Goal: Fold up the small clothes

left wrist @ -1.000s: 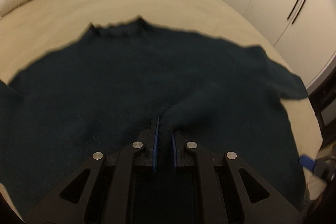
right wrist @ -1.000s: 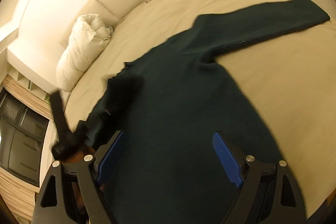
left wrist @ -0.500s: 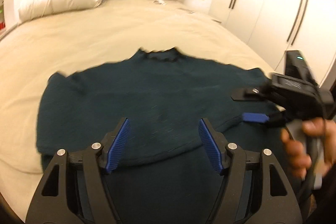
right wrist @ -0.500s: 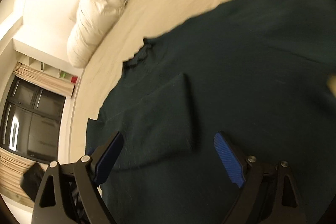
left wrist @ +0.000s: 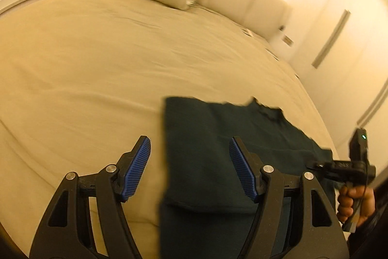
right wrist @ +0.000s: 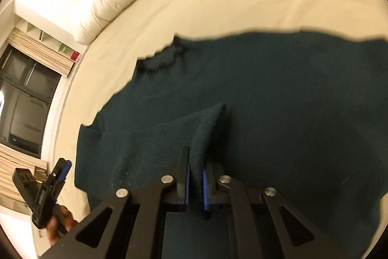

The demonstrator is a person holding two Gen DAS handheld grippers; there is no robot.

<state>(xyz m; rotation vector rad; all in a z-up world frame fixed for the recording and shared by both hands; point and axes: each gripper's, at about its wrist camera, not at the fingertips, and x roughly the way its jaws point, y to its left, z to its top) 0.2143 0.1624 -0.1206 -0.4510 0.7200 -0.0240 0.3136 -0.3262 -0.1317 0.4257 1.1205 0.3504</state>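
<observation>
Both grippers, left (left wrist: 189,168) and right (right wrist: 195,182), are built of black frames with triangular cut-outs, silver screws and blue ribbed pads (left wrist: 138,165). Bare skin is seen on each hand (left wrist: 355,204).

warm yellow indoor light | motion blur | fisheye-warped, dark-vignetted edges

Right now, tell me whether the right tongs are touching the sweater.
Touching. The right wrist view shows the right tongs shut on a raised fold of the dark green sweater, cloth pinched between the blue pads.
</observation>
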